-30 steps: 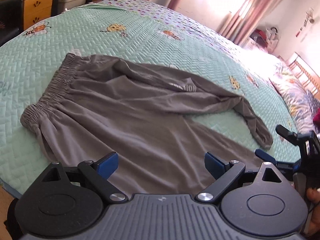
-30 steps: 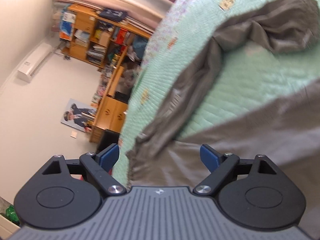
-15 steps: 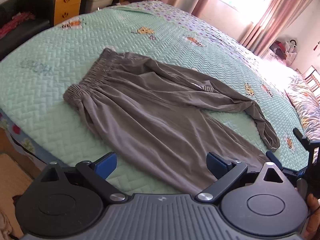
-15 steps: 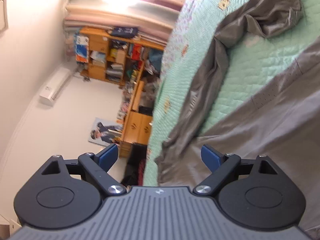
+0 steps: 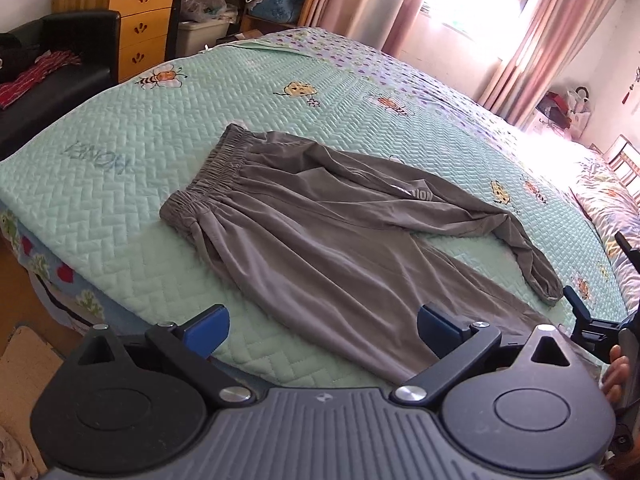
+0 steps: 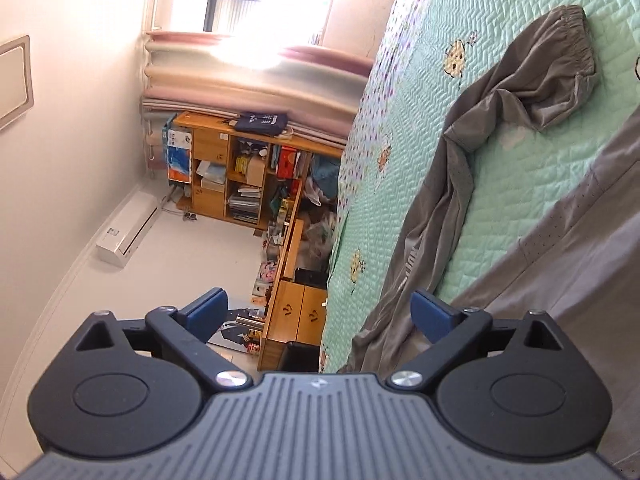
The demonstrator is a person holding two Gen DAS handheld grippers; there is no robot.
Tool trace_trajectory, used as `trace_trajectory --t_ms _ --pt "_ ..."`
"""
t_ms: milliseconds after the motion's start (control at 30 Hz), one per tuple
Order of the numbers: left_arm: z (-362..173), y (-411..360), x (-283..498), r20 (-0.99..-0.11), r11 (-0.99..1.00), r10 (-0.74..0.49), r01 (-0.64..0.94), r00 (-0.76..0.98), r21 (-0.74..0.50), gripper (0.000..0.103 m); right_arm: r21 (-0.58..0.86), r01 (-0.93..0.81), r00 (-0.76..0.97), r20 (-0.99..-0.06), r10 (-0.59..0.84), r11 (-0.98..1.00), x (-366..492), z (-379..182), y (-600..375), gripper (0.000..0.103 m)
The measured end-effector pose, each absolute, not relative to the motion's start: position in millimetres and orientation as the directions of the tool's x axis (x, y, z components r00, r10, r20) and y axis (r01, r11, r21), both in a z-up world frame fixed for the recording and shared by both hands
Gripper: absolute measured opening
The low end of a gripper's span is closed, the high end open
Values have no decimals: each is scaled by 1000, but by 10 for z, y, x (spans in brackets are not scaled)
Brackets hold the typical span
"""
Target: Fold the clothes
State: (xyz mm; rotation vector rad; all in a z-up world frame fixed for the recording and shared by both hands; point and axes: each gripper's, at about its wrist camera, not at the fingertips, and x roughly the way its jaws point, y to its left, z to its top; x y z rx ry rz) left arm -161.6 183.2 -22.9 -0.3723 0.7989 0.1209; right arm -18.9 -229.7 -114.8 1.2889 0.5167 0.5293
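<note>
Room: a bedroom with pink curtains [image 5: 404, 4] by a bright window, a wooden dresser [image 5: 132, 28] and a black chair [image 5: 60, 56] at the side.
Bed: a big bed with a green quilt [image 5: 120, 184] that has little bees on it. It looks flat and soft, good for folding on.
Pants: the gray pants [image 5: 320, 248] lie spread out on the quilt, near the close edge of the bed. The stretchy waistband [image 5: 208, 184] is at the left. One leg runs off to the right and ends in a cuff [image 5: 548, 292]. The other leg comes toward the camera.
How the pants feel: I think they are light, thin and floppy. They may be a bit slippery, so they could slide or bunch up.
Where to grab: I would pinch the waistband with one gripper and a leg cuff with the other.
Left gripper [image 5: 320, 320]: its blue pads stand wide apart after just opening more. Nothing is between them. It hangs over the bed edge.
Right gripper [image 6: 320, 312]: also spread wide after just opening more, and holding nothing. It is tipped on its side by the pants.
</note>
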Motion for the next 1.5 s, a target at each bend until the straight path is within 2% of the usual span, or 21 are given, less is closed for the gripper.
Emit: trace_trajectory --t_ms 200,433,600,667,800,867,1033,1167,1500 --pt "-624 1859 -1301 -775 918 -74 -261 628 -299 100 969 -83 742 -97 664 234 -269 -1320 -2391 98" --pt "-584 2188 -1006 -696 874 -147 -237 703 -424 99 975 1 760 -146 633 223 -289 -1680 -2565 98" --pt "-380 2723 -580 -626 846 -52 -299 778 -442 101 972 17 763 -164 625 235 -242 -1802 -2626 98" --pt "-418 3038 -300 -628 822 -47 -327 777 -466 100 969 22 764 -175 621 247 -204 -1829 -2645 98" --pt "-613 3529 197 -612 751 -171 -300 772 -588 98 962 36 758 -203 620 271 -104 -1888 -2640 98" --pt "-726 3661 445 -630 751 -199 -296 751 -590 98 959 46 752 -217 622 279 -43 -1922 -2615 98" --pt "-1004 3827 908 -687 771 -176 -336 705 -542 98 946 38 729 -247 638 322 109 -1939 -2493 98" --pt "-1055 3844 1082 -654 776 -258 -251 712 -579 98 934 28 716 -268 644 356 223 -1930 -2418 98" --pt "-1179 3921 1337 -680 817 -292 -195 673 -543 99 913 13 689 -304 658 408 332 -1918 -2307 98"
